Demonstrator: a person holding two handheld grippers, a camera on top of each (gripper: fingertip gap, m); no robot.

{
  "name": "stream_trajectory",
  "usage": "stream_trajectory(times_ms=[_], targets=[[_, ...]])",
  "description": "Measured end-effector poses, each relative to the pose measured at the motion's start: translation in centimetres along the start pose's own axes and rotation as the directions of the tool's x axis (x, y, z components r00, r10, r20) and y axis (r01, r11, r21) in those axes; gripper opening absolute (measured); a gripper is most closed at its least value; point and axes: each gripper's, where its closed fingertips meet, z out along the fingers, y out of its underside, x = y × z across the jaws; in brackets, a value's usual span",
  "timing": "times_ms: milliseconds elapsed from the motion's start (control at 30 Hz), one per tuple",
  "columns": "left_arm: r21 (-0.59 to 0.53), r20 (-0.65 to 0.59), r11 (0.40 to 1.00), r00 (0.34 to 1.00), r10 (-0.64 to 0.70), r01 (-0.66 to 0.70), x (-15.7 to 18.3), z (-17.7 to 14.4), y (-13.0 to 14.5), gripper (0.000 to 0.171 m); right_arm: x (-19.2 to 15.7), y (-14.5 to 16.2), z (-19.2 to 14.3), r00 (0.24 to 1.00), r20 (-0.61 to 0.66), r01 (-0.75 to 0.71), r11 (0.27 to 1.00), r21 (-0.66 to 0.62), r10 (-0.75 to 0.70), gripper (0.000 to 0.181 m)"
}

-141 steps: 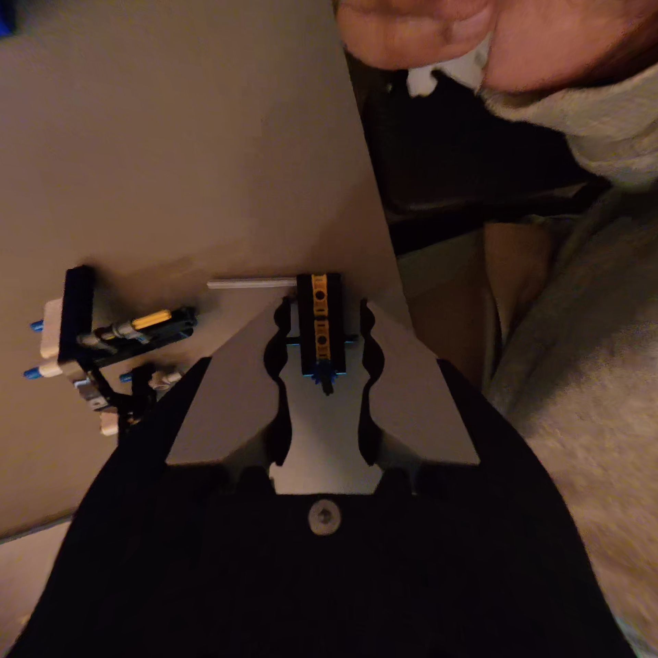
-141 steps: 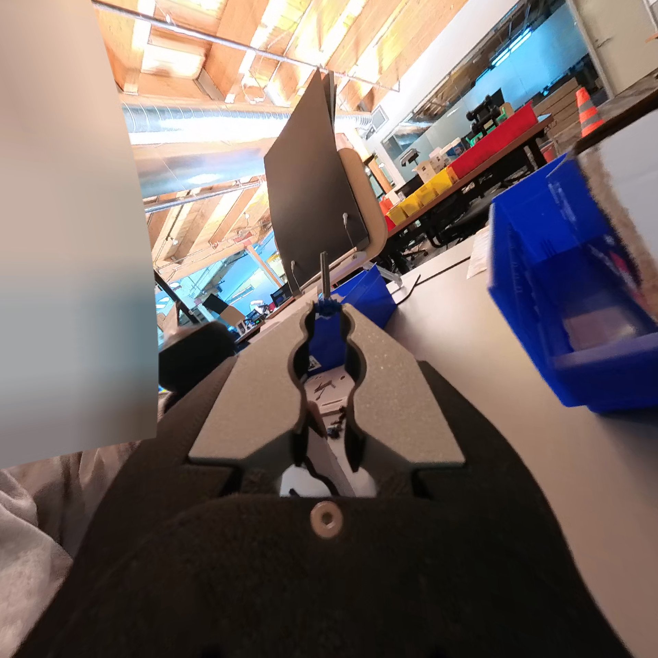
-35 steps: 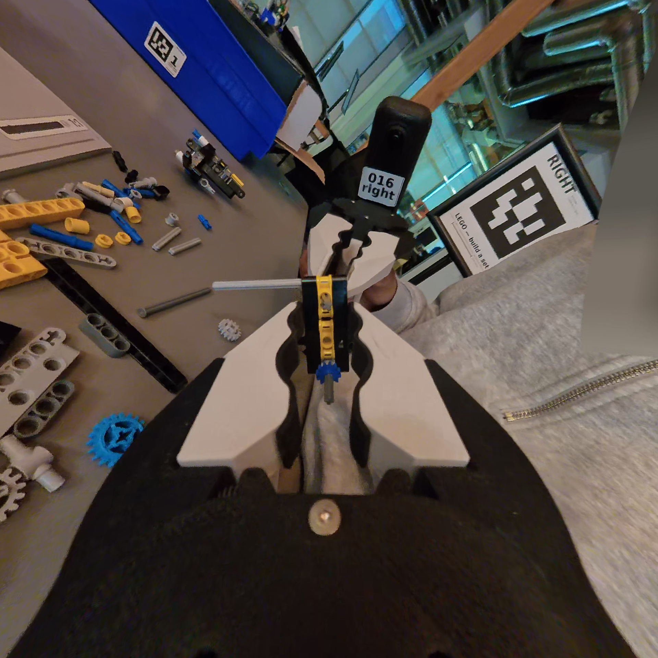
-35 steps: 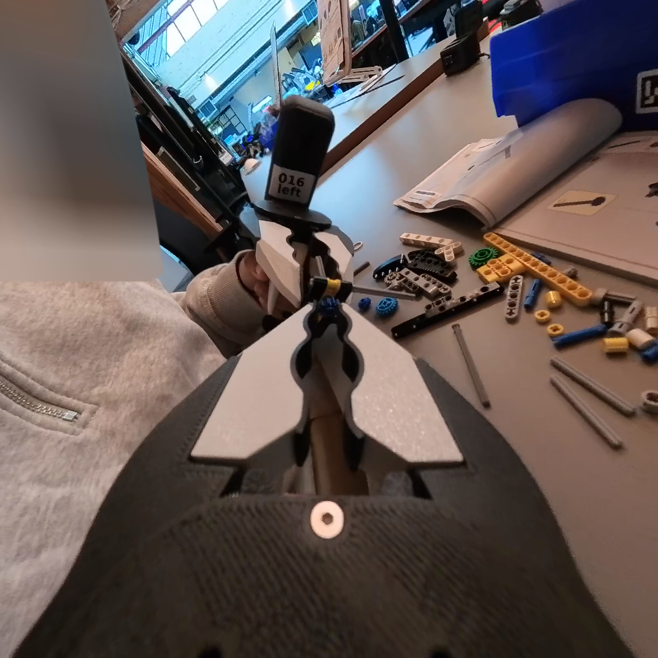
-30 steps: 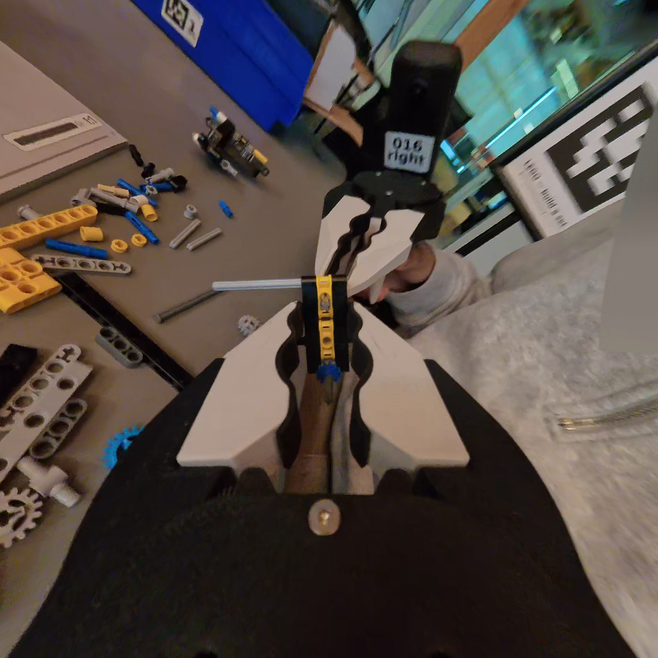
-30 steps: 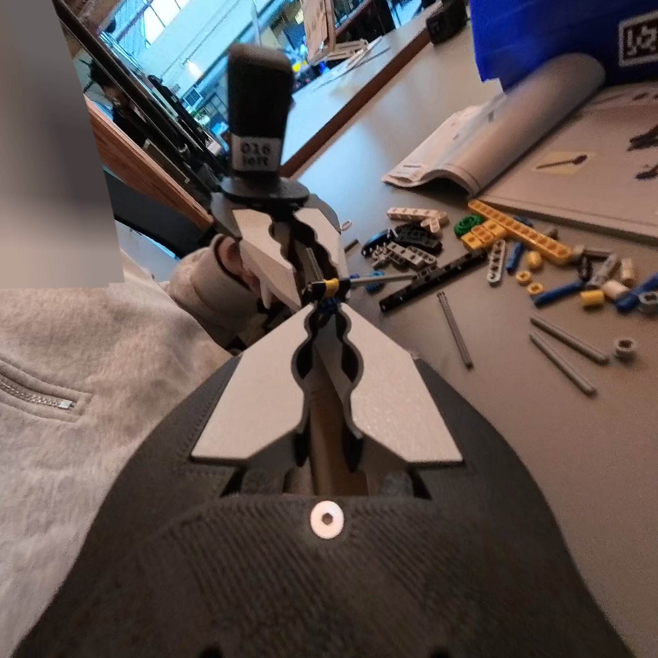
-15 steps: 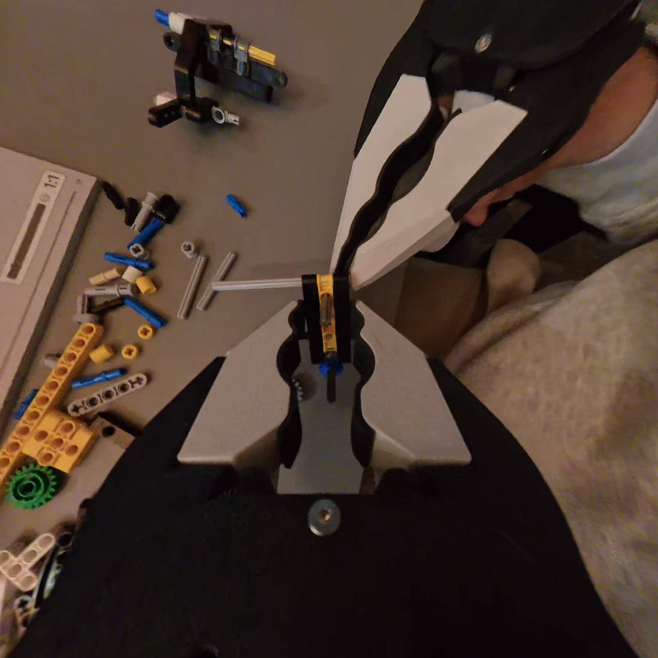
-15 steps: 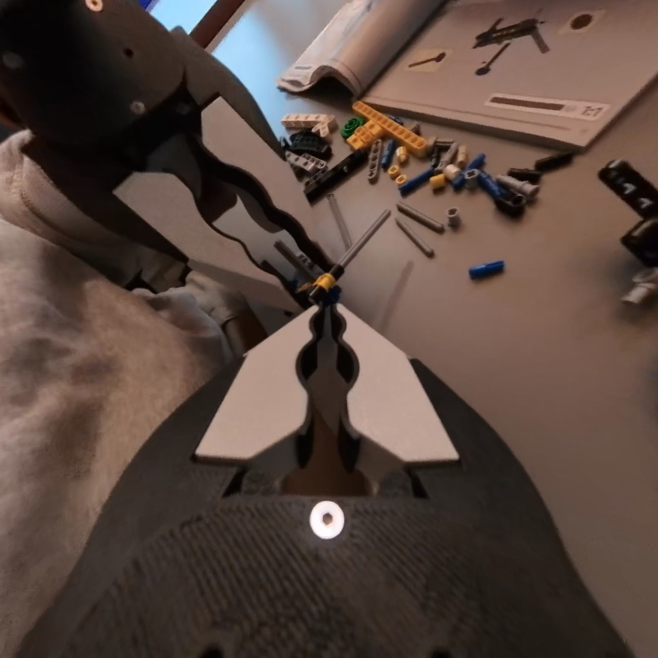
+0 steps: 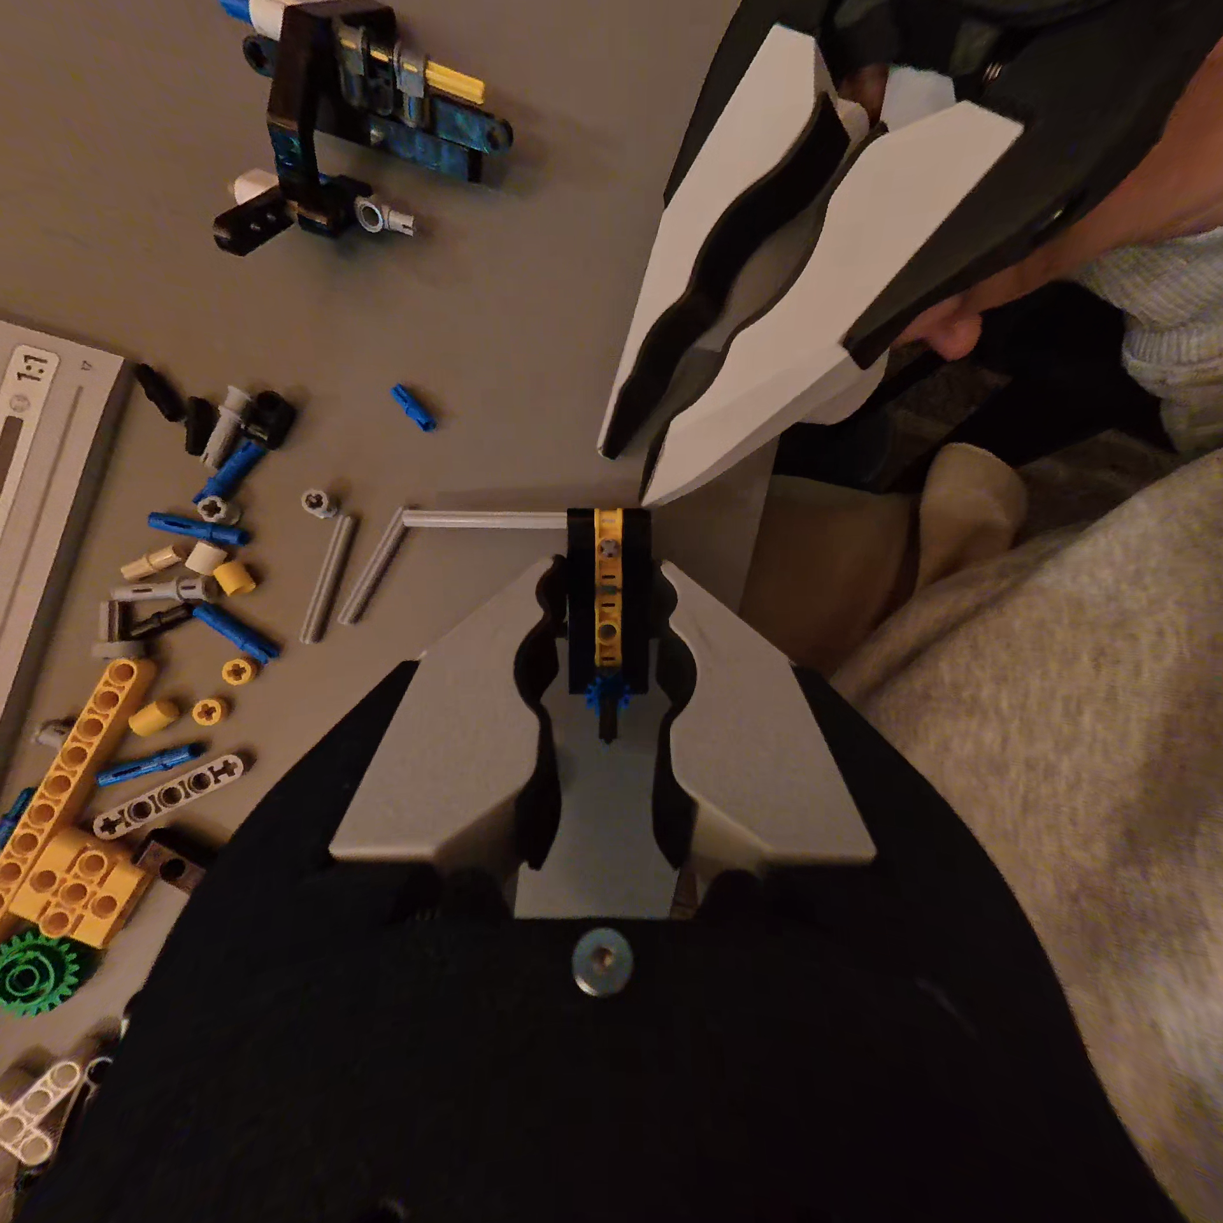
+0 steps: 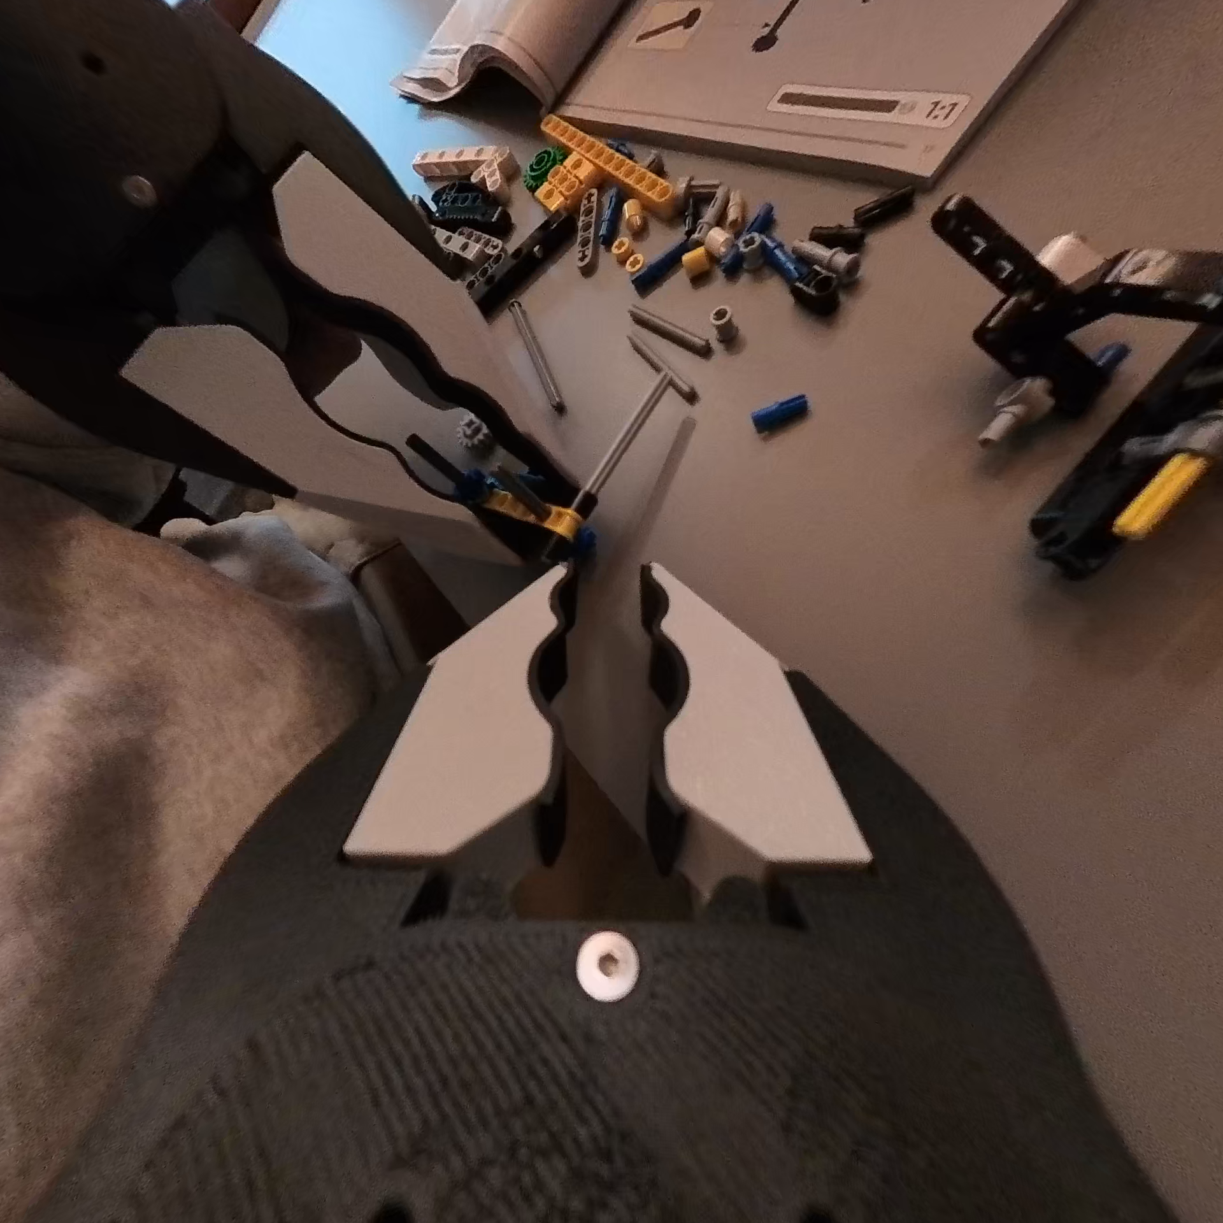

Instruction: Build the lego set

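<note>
At the near edge of the grey table (image 9: 549, 298), the left gripper (image 9: 609, 576) is clamped on a small black and yellow lego piece (image 9: 609, 595), its two fingers pressed against the piece's black sides. A blue gear (image 9: 605, 695) sits at the end of the piece nearer the camera, and a long grey rod (image 9: 483, 519) sticks out sideways from its far end, over the table. In the right wrist view the same piece (image 10: 529, 516) shows in the left gripper's tips, with the rod (image 10: 629, 437) slanting away above the table.

The right gripper (image 10: 605, 576) has its fingers apart with nothing between them; its tips are just beside the end of the piece, and whether they touch it I cannot tell. In the left wrist view that gripper (image 9: 632, 463) comes in from the upper right, tips close to the piece's top corner.

Loose parts lie on the table: a long yellow beam (image 9: 73, 748), a green gear (image 9: 33, 973), two short grey rods (image 9: 351, 576), a blue pin (image 9: 413, 407), and a black half-built model (image 9: 370, 126) farther off. An open instruction booklet (image 10: 761, 73) lies beyond the parts. A grey sleeve (image 9: 1178, 317) shows behind the right gripper.
</note>
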Motion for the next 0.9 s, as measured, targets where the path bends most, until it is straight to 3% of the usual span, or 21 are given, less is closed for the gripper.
stream_trajectory(times_ms=[267, 533, 667, 800, 900], targets=[[-0.012, 0.011, 1.000, 1.000, 0.003, -0.003, 0.0, 0.6, 0.0, 0.027, 0.1, -0.4, -0.6, 1.000, 0.009, -0.008, 0.999, 0.039, 0.008, 0.017], [0.093, -0.019, 0.994, 0.998, -0.063, 0.065, -0.3, -1.7, -0.6, 0.035, 0.3, -1.7, -1.6, 0.999, 0.030, -0.019, 0.991, 0.129, 0.016, 0.015], [0.200, -0.024, 0.971, 0.991, -0.130, 0.132, -1.1, -3.6, -0.6, 0.035, -0.1, -4.0, -3.2, 0.997, 0.057, 0.029, 0.955, 0.296, -0.048, 0.016], [0.345, -0.022, 0.913, 0.974, -0.227, 0.221, -2.6, -5.3, -0.4, 0.040, -0.5, -7.4, -6.2, 0.992, 0.038, 0.080, 0.828, 0.555, -0.122, 0.017], [0.435, -0.029, 0.857, 0.956, -0.292, 0.275, -3.7, -6.4, -0.1, 0.041, 0.0, -8.2, -6.8, 0.993, 0.020, 0.079, 0.777, 0.624, -0.118, 0.018]])
